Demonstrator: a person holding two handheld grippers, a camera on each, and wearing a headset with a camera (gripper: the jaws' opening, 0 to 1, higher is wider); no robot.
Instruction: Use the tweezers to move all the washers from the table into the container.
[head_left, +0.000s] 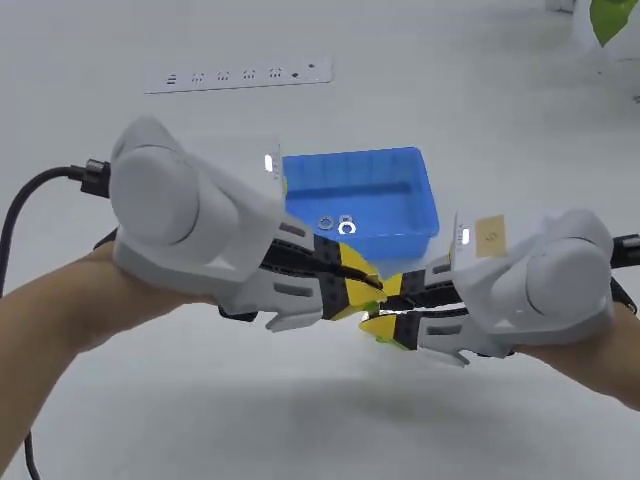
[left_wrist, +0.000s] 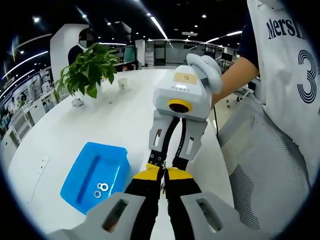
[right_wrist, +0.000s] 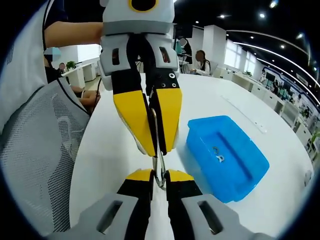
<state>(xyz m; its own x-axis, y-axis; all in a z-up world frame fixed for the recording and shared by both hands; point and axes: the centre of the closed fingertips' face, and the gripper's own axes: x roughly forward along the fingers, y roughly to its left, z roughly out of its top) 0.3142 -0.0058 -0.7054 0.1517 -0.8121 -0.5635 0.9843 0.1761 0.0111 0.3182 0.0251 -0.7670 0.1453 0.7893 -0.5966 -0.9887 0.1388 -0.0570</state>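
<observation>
My two grippers meet tip to tip above the white table. The left gripper (head_left: 372, 285) (right_wrist: 159, 146) is shut on slim metal tweezers (right_wrist: 160, 167) (head_left: 405, 312). The right gripper (head_left: 376, 322) (left_wrist: 162, 162) is shut on their other end. In their own views the left gripper (left_wrist: 163, 176) and the right gripper (right_wrist: 159, 176) show yellow jaws pressed together. Just beyond stands a blue container (head_left: 400, 235) (left_wrist: 82, 175) (right_wrist: 240, 167) with three washers (head_left: 336, 225) (left_wrist: 100, 189) (right_wrist: 217, 151) on its floor.
A white power strip (head_left: 238, 75) lies at the far side of the table. A potted plant (left_wrist: 90, 70) (head_left: 612, 18) and a paper cup (left_wrist: 122, 83) stand at one end. A mesh chair (right_wrist: 35, 160) sits by the person's body.
</observation>
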